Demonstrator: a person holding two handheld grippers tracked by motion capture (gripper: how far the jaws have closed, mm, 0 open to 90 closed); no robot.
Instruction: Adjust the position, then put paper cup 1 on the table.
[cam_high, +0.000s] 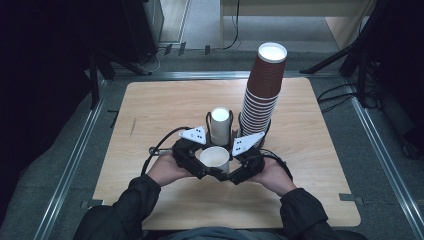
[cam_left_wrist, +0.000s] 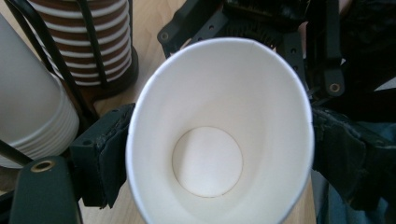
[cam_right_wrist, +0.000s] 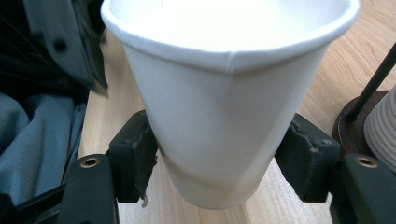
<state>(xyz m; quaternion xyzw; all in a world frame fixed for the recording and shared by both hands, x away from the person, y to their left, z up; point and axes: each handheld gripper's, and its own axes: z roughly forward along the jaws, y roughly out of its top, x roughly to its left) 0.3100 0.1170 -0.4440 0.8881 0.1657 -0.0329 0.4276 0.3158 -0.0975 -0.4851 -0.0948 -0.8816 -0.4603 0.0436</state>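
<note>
Both grippers on one white paper cup (cam_high: 215, 158), upright, mouth up, over the surface (cam_high: 150, 110) near its front edge, roughly centred left to right.

Left gripper (cam_high: 192, 161): jaws clenched on the cup from the left. Left gripper view looks down into the cup (cam_left_wrist: 219, 140); black pads press the wall on both sides, and the rim is squeezed into an oval.

Right gripper (cam_high: 240, 165): jaws clenched on the same cup from the right. Right gripper view shows the cup (cam_right_wrist: 224, 107) side-on, pads touching the lower wall on each side, with wood grain visible under the base. Can't tell whether the base touches the surface or sits just above it.

Person's left hand (cam_high: 165, 170) and right hand (cam_high: 272, 175) hold the grippers, forearms coming in from the front edge.

Just behind the held cup: stack of white cups (cam_high: 220, 125) in a black wire holder (cam_high: 207, 120), mouth up. Right of that, touching or nearly so: tall stack of brown cups (cam_high: 262, 85) with white rims, on a dark round base, leaning slightly toward the rear right corner.
</note>
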